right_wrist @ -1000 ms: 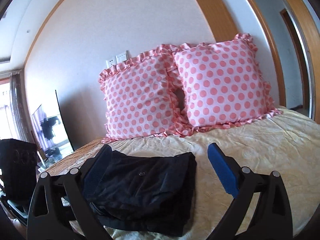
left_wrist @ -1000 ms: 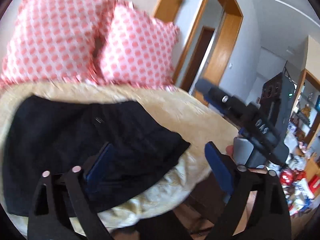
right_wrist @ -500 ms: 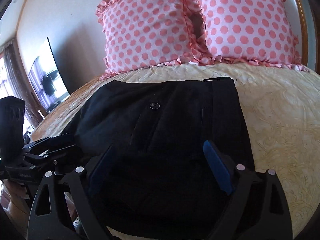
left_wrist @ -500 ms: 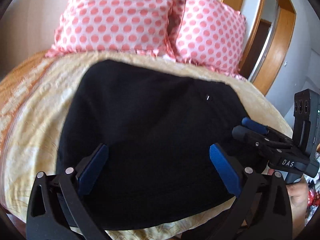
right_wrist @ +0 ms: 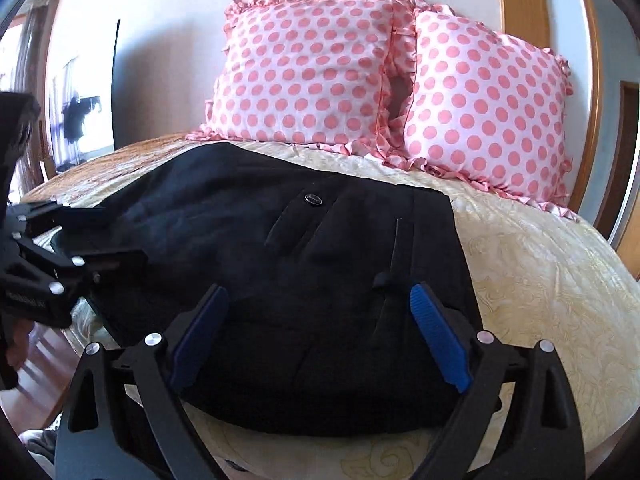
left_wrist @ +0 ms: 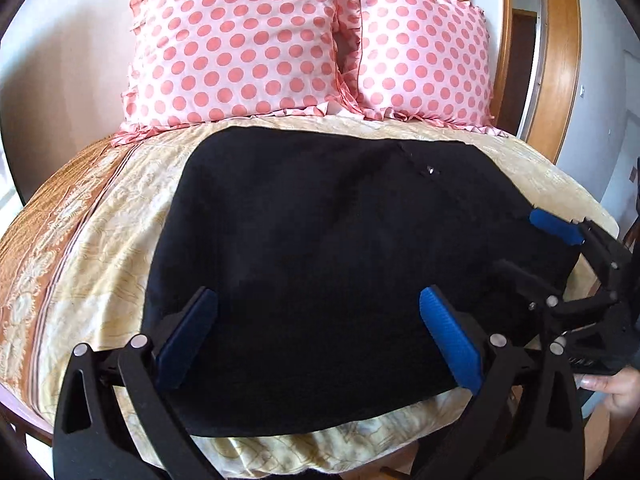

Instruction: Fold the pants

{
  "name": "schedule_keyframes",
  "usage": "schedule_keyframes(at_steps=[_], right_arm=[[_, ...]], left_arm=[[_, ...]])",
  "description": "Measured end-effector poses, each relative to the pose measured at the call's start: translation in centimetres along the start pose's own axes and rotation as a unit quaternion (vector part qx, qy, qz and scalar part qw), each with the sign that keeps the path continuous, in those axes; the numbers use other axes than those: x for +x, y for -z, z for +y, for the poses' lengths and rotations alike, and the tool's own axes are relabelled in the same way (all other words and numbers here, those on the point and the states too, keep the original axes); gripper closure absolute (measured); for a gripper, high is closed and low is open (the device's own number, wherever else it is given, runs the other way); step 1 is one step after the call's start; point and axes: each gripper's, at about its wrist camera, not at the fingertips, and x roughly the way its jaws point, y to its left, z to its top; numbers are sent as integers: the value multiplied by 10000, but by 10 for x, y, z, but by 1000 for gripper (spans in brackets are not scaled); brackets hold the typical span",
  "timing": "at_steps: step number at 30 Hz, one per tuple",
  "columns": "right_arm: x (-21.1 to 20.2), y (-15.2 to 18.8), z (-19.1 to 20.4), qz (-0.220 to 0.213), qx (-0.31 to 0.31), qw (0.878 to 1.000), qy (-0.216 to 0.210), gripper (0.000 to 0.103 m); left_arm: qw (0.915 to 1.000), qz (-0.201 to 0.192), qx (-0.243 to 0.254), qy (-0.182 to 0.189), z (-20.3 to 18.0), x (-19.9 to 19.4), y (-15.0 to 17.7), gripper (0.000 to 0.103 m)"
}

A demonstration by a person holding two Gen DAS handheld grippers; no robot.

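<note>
Black pants (left_wrist: pixel 340 264) dead ahead of both tongs, flat on the bed (left_wrist: pixel 80 248), already a compact block — judged partly folded. Waistband end, with button (right_wrist: pixel 311 199) and belt loop, straight ahead of the right tongs (right_wrist: pixel 320 332); plain dark cloth, no detail, ahead of the left tongs (left_wrist: pixel 316 336). Long axis running across, from one pair of tongs to the other, not away toward the pillows (left_wrist: pixel 304 44).

Left tongs spread wide, blue pads (left_wrist: pixel 188 336) hanging over the near edge of the cloth, nothing pinched. Right tongs likewise spread, pads (right_wrist: pixel 436 344) straddling the near corner by the waistband, gripping nothing. Contact with the fabric: cannot tell from either view.

Each pair level with its own end of the block, about equally near — neither clearly favoured. In the left view, the right tongs seen at the far-right edge of the pants, a hand (left_wrist: pixel 612 388) behind them.

Likely next: pinching the near edge at both ends and carrying it forward over the block, or bringing one end across along the long axis. Risk judged: thick stacked layers slipping apart if only the top ply is caught.
</note>
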Motion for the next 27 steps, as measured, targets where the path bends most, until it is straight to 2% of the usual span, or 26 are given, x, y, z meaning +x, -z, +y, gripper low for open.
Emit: schedule_keyframes(at_steps=[3,4,5,8,9,10,11,14,20,22,27], right_arm=[[-6,-13,-18,1,451,9979,-470,9],[-10,-19,-36,-110,908,9929,-761,8],[-8,-24,-51,-86,1244,9884,-871,6],[11,-35,-97,130,2197,9673,-1260,6],[22,-38,-115,251,2572,9546,-1481,7],[31,-40,-124,359,2749,9478,-1576,10],[43,-42,-135,526,2912,9413,-1626,19],[66,-45,-147,845,3023,9381,-1467,23],[98,-37,-154,1367,3201,9273,-1377,23],[105,-32,-154,1543,3236,9224,-1436,23],[104,-31,-150,1641,3063,9233,-1636,23]], left_arm=[[9999,-83,-59,71,3,-2,1,2],[9998,-98,-106,127,6,-2,1,2],[9998,-115,-115,145,6,-3,2,2],[9998,-157,-63,110,4,-3,4,2],[9998,-160,-75,118,4,-3,4,2],[9998,-154,-78,123,4,-3,4,2],[9998,-141,-72,126,4,-3,3,2],[9999,-101,-60,127,4,-3,2,2],[9999,-98,-62,128,4,-3,2,2],[9999,-98,-63,128,4,-3,2,2],[9998,-101,-60,129,5,-3,2,2]])
